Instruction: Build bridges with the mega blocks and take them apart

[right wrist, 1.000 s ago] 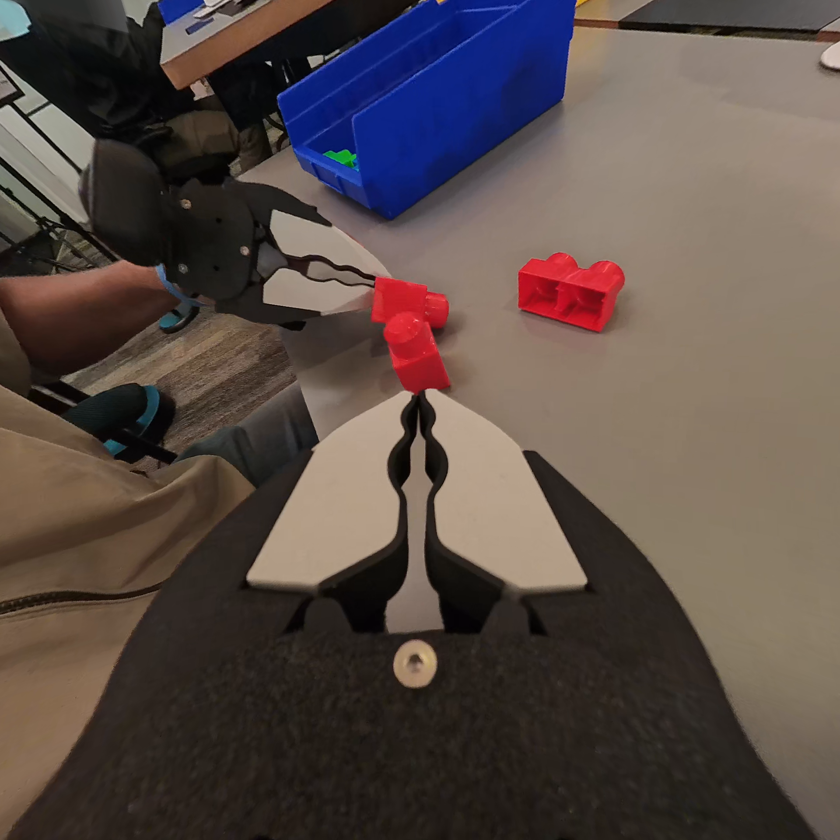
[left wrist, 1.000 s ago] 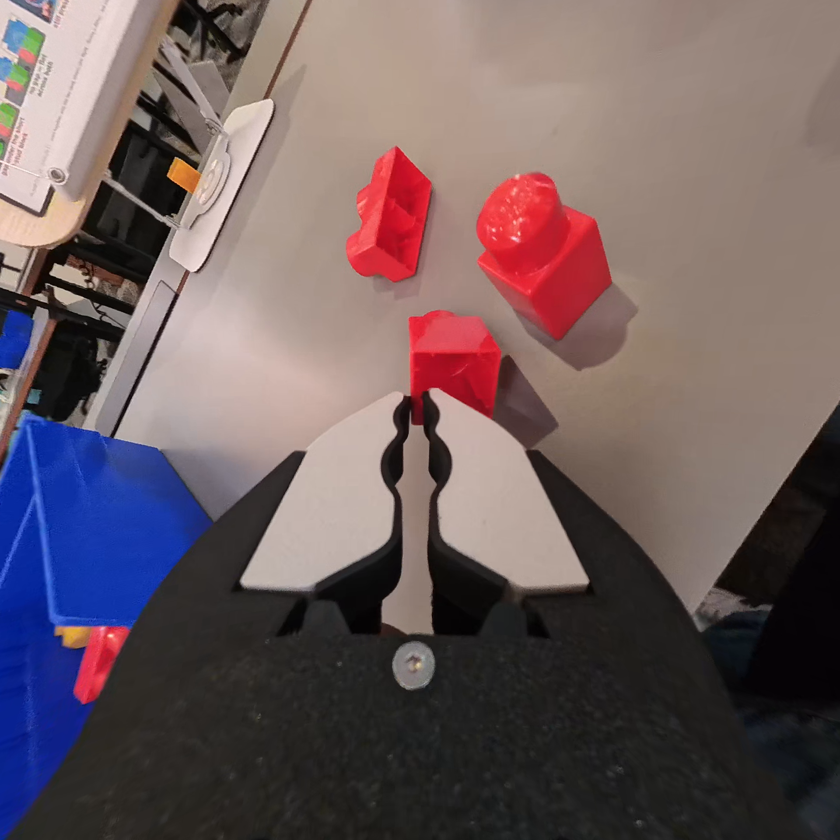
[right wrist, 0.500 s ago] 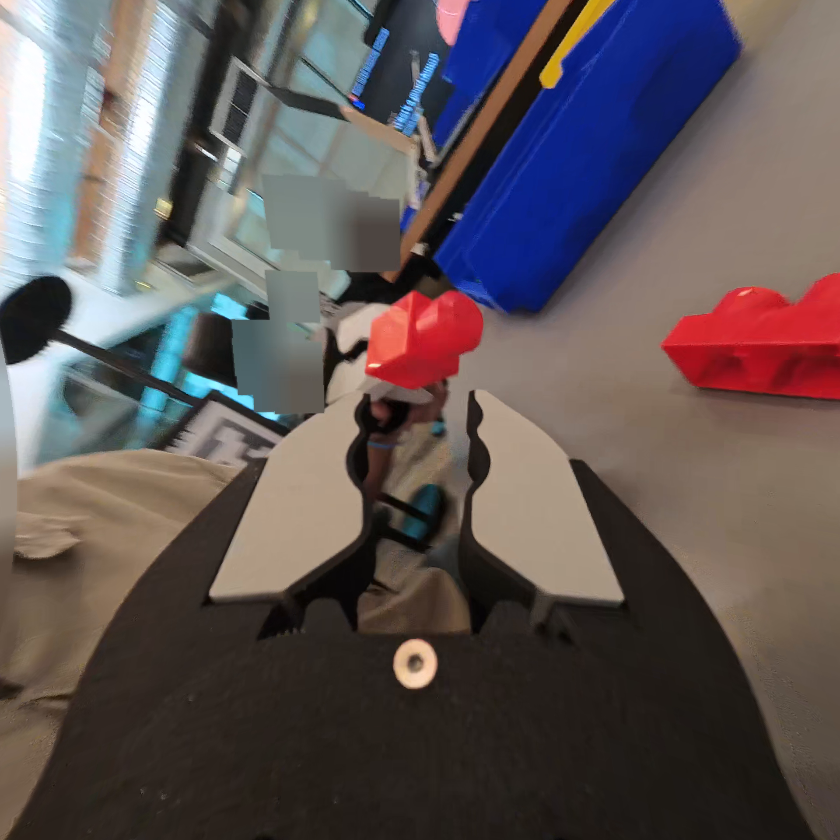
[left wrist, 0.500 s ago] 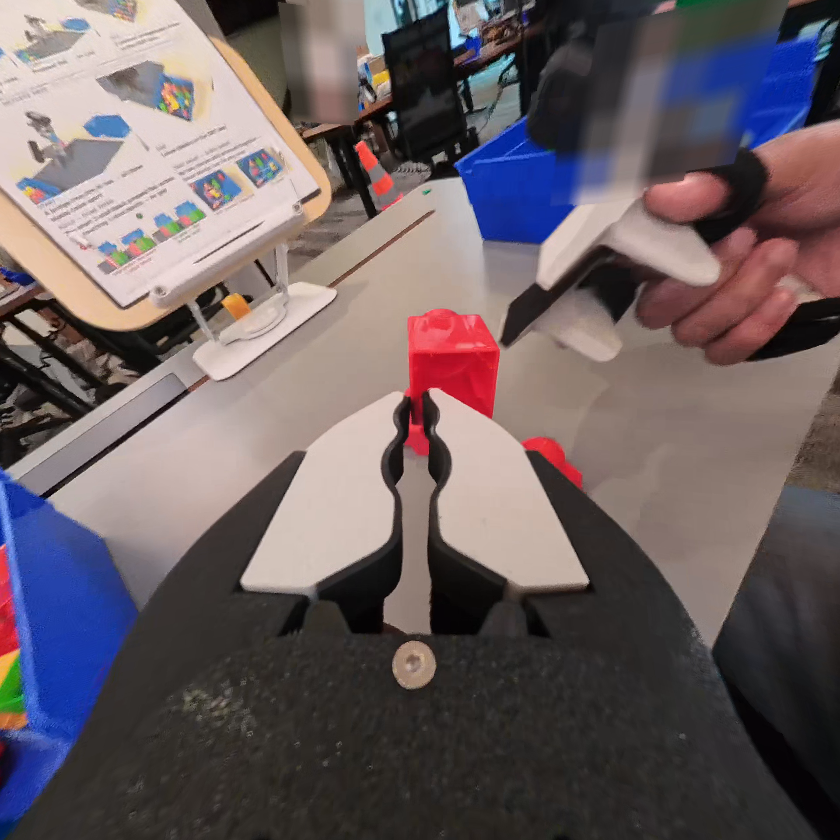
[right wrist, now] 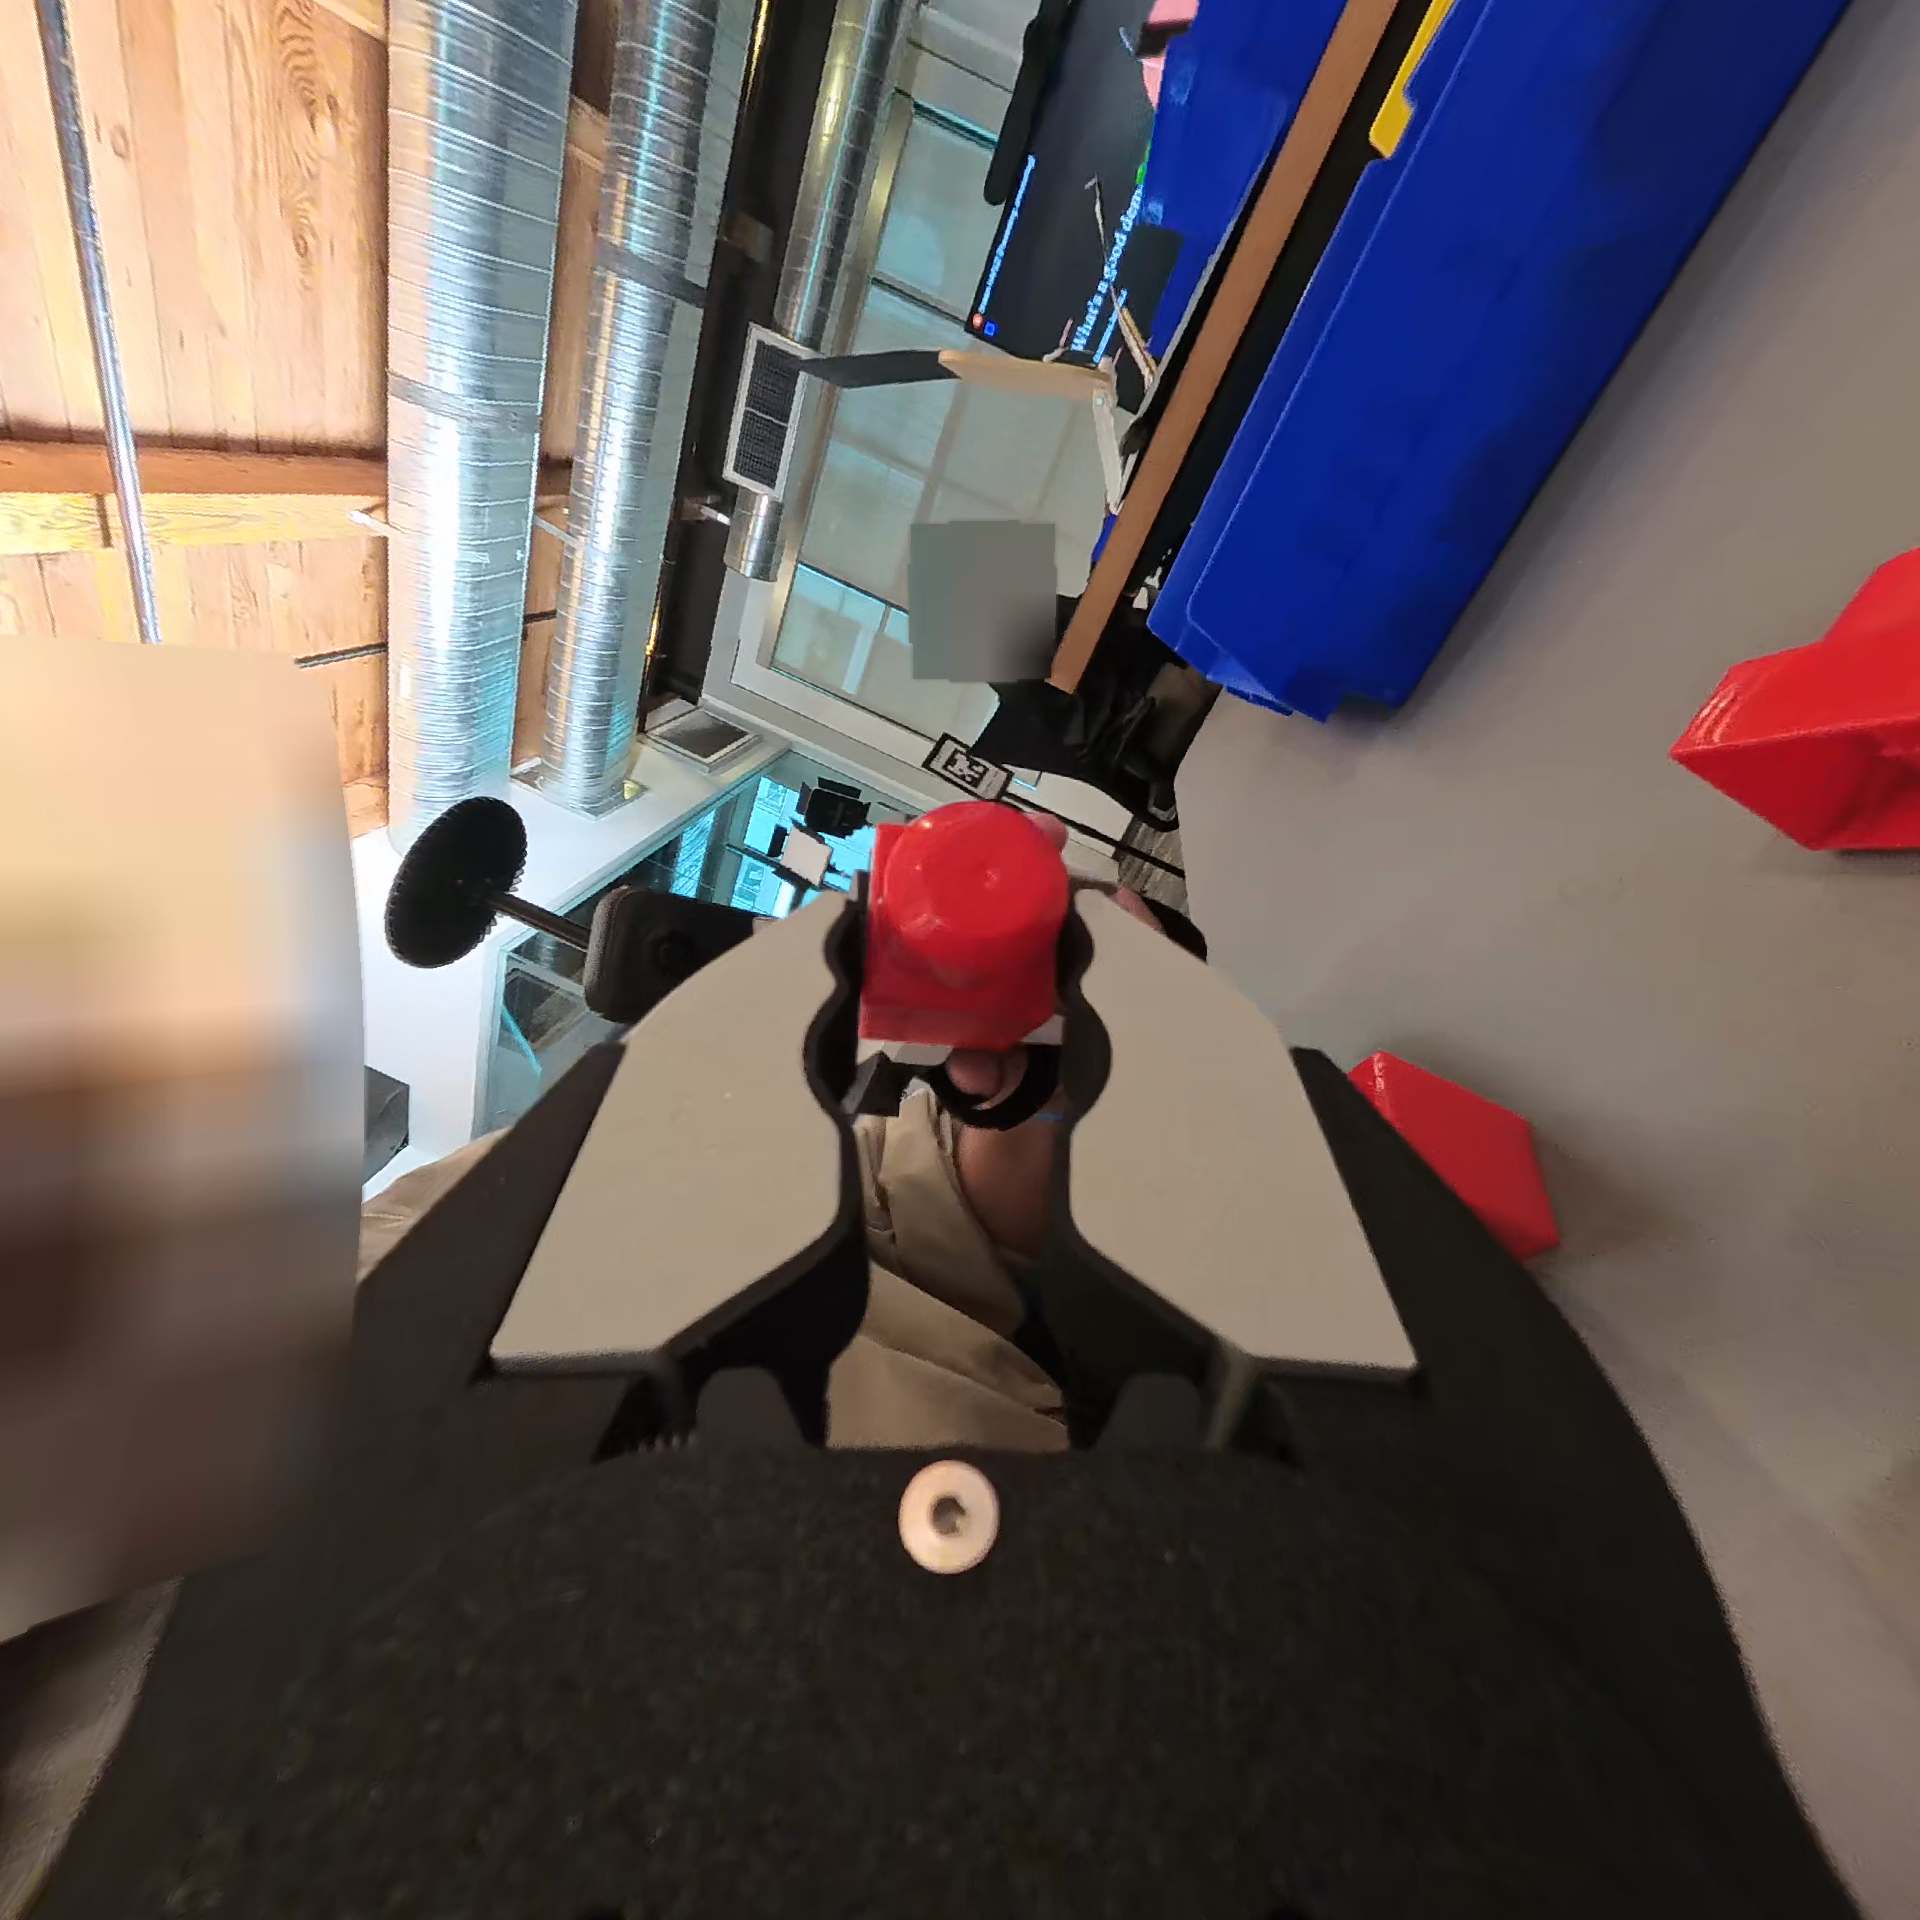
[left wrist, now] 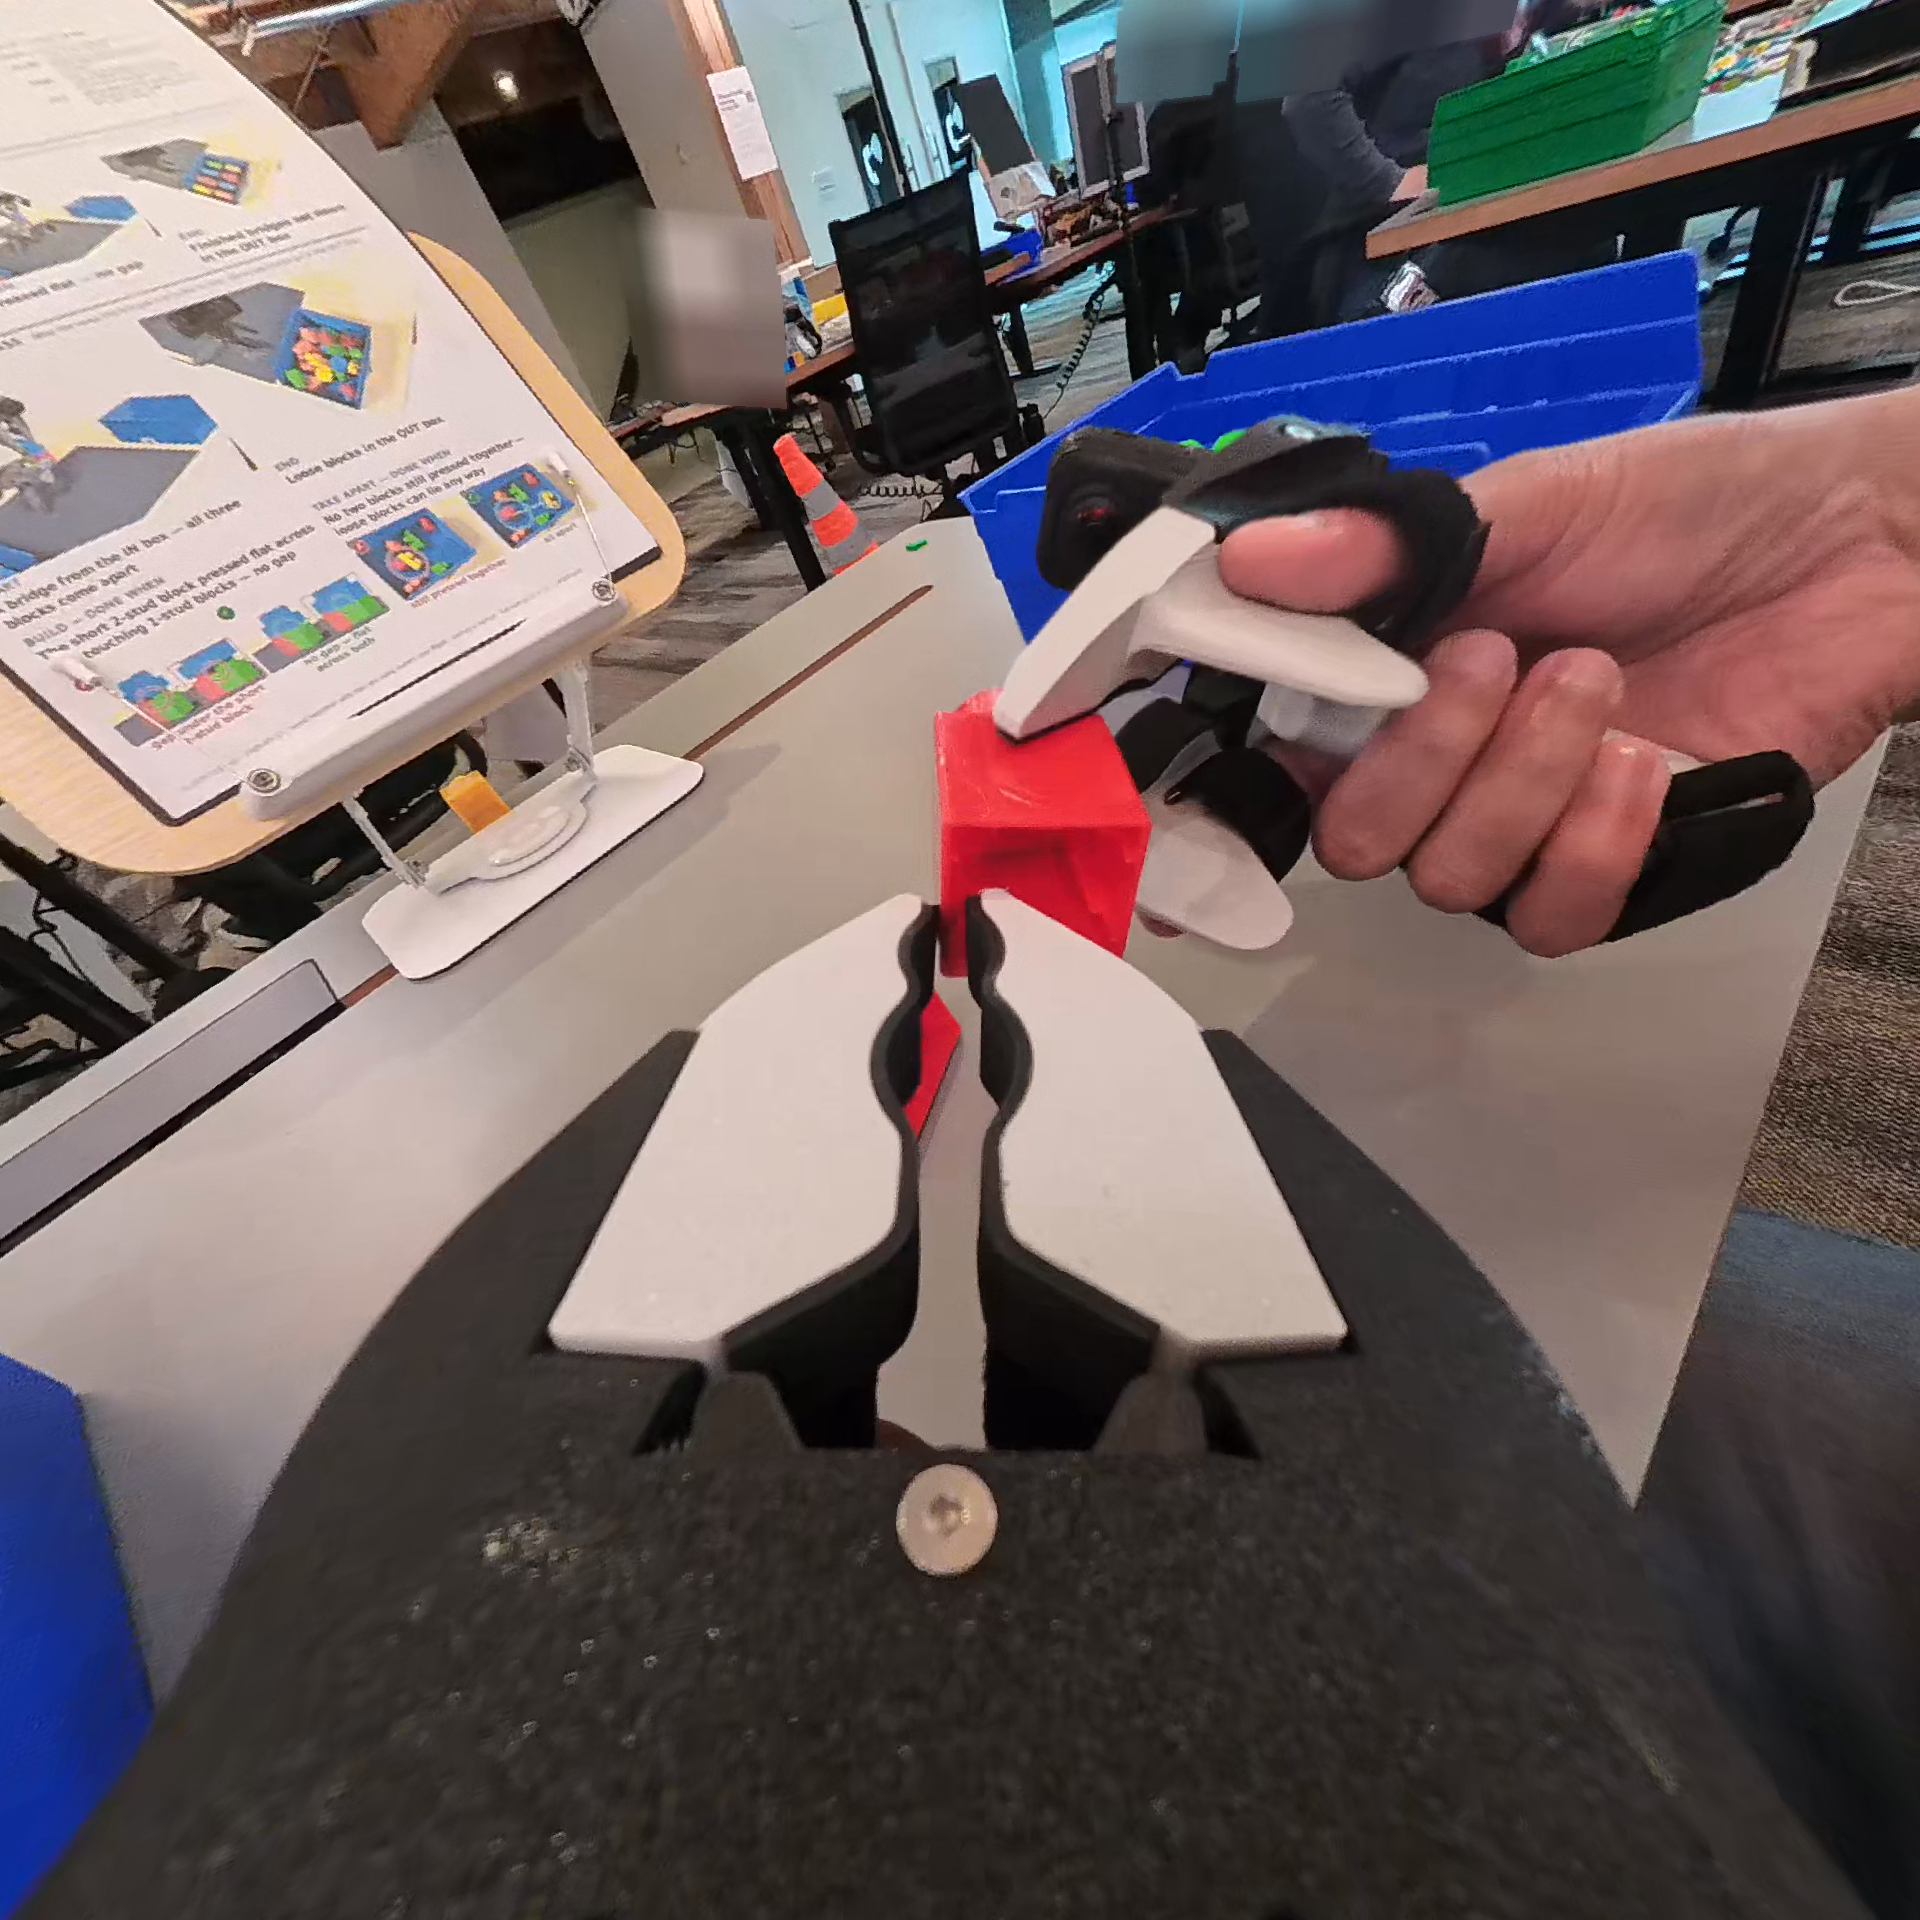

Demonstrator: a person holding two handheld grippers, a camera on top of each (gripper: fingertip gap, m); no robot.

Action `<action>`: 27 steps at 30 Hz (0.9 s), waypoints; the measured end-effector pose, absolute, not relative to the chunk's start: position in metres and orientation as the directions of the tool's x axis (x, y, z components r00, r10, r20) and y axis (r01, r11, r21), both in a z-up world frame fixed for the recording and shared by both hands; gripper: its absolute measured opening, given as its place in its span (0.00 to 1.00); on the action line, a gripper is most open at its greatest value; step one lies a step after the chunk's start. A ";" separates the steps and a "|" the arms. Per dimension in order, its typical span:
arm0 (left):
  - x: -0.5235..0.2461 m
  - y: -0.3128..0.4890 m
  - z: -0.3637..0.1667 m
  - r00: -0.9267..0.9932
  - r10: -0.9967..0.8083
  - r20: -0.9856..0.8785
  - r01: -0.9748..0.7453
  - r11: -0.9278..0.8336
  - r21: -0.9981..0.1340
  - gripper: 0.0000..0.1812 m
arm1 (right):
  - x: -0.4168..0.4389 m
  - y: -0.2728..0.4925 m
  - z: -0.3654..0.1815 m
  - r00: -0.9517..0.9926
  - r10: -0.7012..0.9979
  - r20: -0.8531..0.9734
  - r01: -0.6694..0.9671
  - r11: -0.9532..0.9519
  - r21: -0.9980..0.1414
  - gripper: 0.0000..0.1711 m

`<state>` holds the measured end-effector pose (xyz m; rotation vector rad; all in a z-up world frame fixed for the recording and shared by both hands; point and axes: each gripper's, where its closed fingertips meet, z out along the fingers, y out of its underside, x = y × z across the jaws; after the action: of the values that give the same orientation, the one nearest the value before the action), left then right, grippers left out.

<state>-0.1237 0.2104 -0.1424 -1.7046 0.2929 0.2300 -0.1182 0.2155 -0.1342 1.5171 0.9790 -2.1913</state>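
Observation:
A red one-stud block (left wrist: 1039, 831) is held above the grey table (left wrist: 1455, 1143). My left gripper (left wrist: 951, 925) is shut on its near wall. My right gripper (left wrist: 1101, 821), held by a hand, comes in from the right with one finger on top of the block and one below it. In the right wrist view the block (right wrist: 961, 935) points its stud at the camera and sits between the right gripper's (right wrist: 961, 940) fingers, which touch two opposite sides. A red two-stud block (right wrist: 1808, 748) and another red block (right wrist: 1455, 1153) lie on the table.
A blue bin (left wrist: 1351, 416) stands at the far side of the table and shows in the right wrist view (right wrist: 1455, 416). Another blue bin (left wrist: 52, 1558) is at my near left. An instruction board on a stand (left wrist: 260, 416) is at the far left. The table edge runs on the right. Less than 4 cm separates the two grippers' tips.
My left gripper has tipped up from looking down at the table to level, still holding its block. My right gripper let go of its own block, opened and came around the left's block.

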 end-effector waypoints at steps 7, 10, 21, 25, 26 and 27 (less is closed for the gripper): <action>-0.119 0.207 -0.158 0.965 -0.148 -0.217 -0.247 -0.226 -0.942 0.15 | -0.123 0.220 -0.143 -0.406 0.328 -0.853 0.551 -0.656 -0.515 0.20; -0.117 0.200 -0.165 0.971 -0.216 -0.104 -0.167 -0.295 -0.941 0.27 | -0.124 0.223 -0.139 -0.445 0.452 -0.773 0.522 -0.571 -0.634 0.20; -0.110 0.176 -0.147 0.877 -0.398 0.271 0.104 -0.393 -0.914 0.27 | -0.122 0.187 -0.131 -0.654 0.690 -0.310 0.404 -0.027 -0.914 0.20; -0.108 0.171 -0.143 0.845 -0.430 0.319 0.136 -0.404 -0.905 0.27 | -0.121 0.172 -0.129 -0.699 0.664 -0.267 0.391 0.042 -0.919 0.20; -0.108 0.171 -0.145 0.850 -0.429 0.306 0.120 -0.408 -0.905 0.27 | -0.121 0.170 -0.128 -0.707 0.656 -0.265 0.388 0.046 -0.920 0.20; -0.107 0.169 -0.147 0.850 -0.437 0.293 0.099 -0.415 -0.904 0.28 | -0.120 0.167 -0.126 -0.719 0.642 -0.265 0.383 0.048 -0.923 0.20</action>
<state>-0.1073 0.1691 -0.1473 -1.9152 0.2512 -0.6026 -0.1200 0.1674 -0.1263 1.2112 2.4198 -1.9947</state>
